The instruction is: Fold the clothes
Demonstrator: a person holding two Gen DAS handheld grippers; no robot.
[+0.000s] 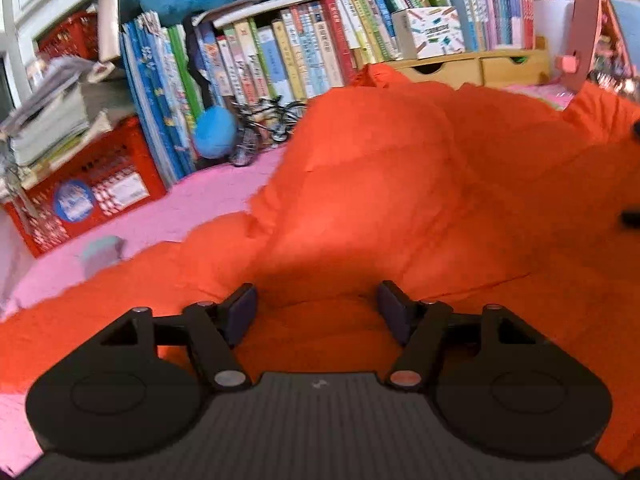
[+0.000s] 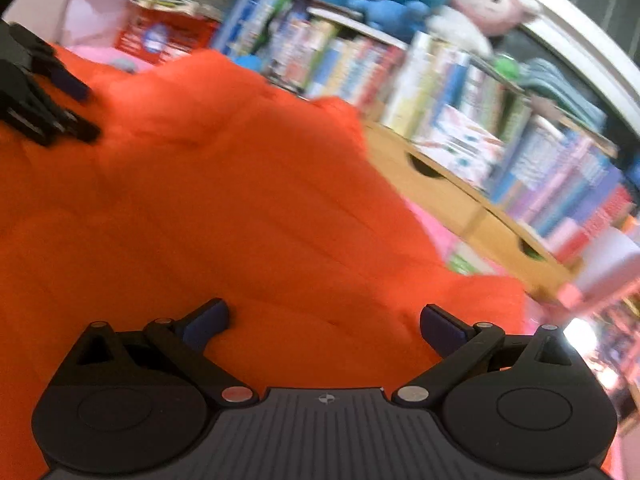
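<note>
I have my left gripper (image 1: 316, 312) spread apart low over the orange garment (image 1: 400, 184), nothing pinched, its pads straddling a fold as if to catch it. My right gripper (image 2: 324, 326) is wide apart too, hanging above the cloth. The garment lies rumpled across the pink cover (image 1: 208, 208), filling mid-frame, with the books (image 1: 280, 56) along the top.
</note>
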